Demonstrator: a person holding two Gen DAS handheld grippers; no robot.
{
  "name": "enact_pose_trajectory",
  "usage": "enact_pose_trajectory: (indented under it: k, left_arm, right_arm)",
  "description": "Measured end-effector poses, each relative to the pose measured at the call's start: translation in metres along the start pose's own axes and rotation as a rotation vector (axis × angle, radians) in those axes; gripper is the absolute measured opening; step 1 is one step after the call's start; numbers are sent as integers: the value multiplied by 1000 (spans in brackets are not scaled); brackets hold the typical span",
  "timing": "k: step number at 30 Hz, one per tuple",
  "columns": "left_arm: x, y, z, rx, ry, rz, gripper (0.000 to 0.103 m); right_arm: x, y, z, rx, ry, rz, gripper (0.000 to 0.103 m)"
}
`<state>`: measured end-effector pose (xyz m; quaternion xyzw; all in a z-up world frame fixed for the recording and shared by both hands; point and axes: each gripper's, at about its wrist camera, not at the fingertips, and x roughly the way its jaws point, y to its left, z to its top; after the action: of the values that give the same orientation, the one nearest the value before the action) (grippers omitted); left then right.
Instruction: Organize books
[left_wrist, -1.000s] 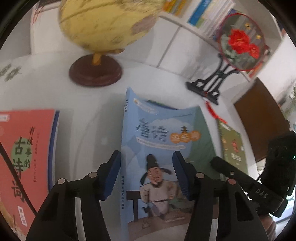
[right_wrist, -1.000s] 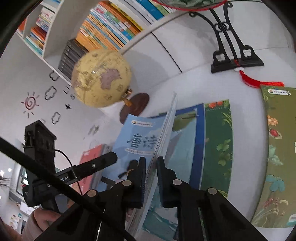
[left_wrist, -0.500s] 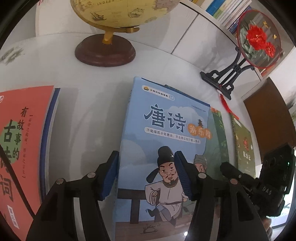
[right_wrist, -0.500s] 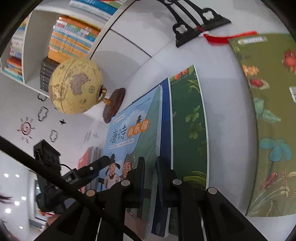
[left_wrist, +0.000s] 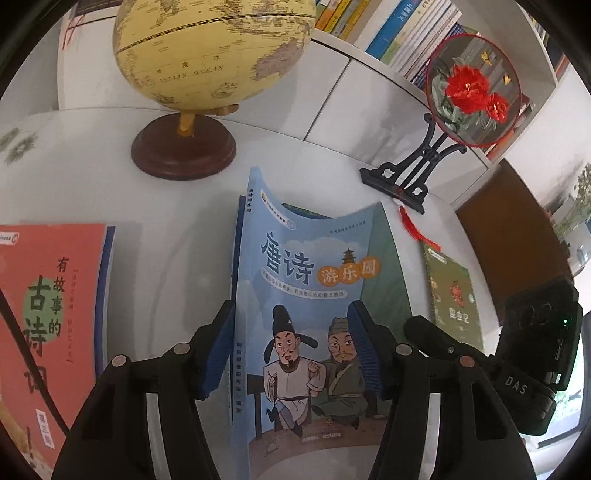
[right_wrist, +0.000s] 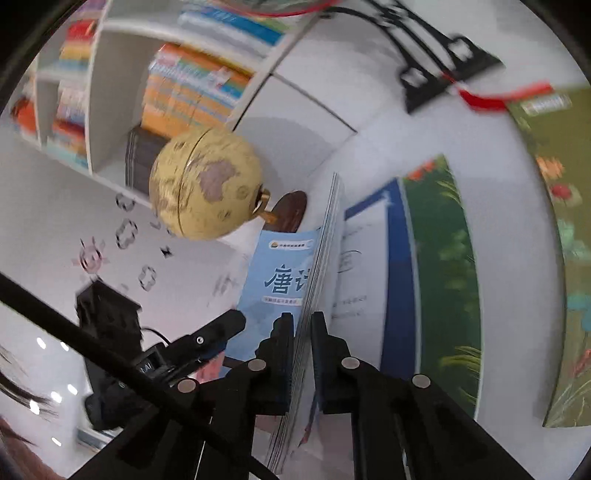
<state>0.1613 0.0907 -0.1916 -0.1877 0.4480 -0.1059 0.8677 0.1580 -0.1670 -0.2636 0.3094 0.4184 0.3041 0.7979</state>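
Right wrist view shows the right gripper with fingers pinched on the raised fore-edge of the light-blue paperback poetry book, which should stay firmly gripped and low over the white worktop while the left gripper, fingers half-spread, straddles its spine unclamped.

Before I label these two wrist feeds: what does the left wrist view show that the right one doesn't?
Left only: the red book lying left of the blue book, and the embroidered peony fan. Right only: the right gripper clamped on the blue book's page edge, lifting it. Both: globe, blue book, green book, bookshelf.
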Motion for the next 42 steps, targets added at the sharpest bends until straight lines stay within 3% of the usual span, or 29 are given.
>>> enact_pose_trajectory:
  k: [2, 7, 12, 14, 15, 17, 18, 24, 27, 28, 30, 32, 33, 34, 35, 39, 42]
  left_arm:
    - [-5, 2, -1, -11, -1, -25, 57]
    - [-12, -1, -5, -6, -10, -45, 57]
    - [-13, 9, -8, -18, -21, -33, 57]
    - [-13, 15, -8, -49, -26, -48, 57]
    - [-11, 15, -8, -54, -21, -52, 57]
    - [-6, 11, -11, -29, -2, -44, 57]
    - [-4, 8, -13, -14, -1, -33, 57]
    - [2, 14, -16, -25, 35, -27, 57]
    - [2, 15, -19, -16, 59, -20, 57]
    - [3, 14, -20, -10, 61, -18, 57]
    - [6, 10, -23, 19, 71, 11, 57]
    - [6, 8, -24, 33, 80, 26, 57]
    - [6, 8, -24, 35, 77, 36, 57]
    - [4, 8, -24, 32, 73, 38, 55]
    - [1, 9, -24, 23, 66, 34, 54]
    - [-14, 18, -22, 15, 37, 51, 49]
    - [-28, 29, -21, -25, 12, 5, 49]
  right_arm:
    - [2, 8, 1, 1, 5, 35, 9]
    - [7, 23, 0, -34, 26, 31, 11]
    - [11, 17, -6, -23, 52, -40, 18]
    - [10, 1, -8, 43, 52, -45, 39]
    - [13, -10, -11, 90, 71, -56, 41]
    - [16, -22, -17, 145, 87, -40, 41]
    - [16, -26, -22, 175, 82, 11, 41]
    - [18, -24, -24, 148, 97, 34, 41]
    - [5, -29, -22, 179, 35, 166, 35]
    - [3, -27, -21, 155, 27, 161, 35]
    - [17, -23, -21, 110, 84, 48, 31]
    - [26, -21, -23, 100, 102, 43, 30]
    - [29, -21, -22, 121, 103, 56, 25]
    - [29, -18, -22, 113, 91, 46, 7]
    - [28, -16, -21, 99, 85, 40, 5]
    - [18, 6, -19, 21, 36, 31, 4]
    - [17, 10, -17, 30, 19, 21, 4]
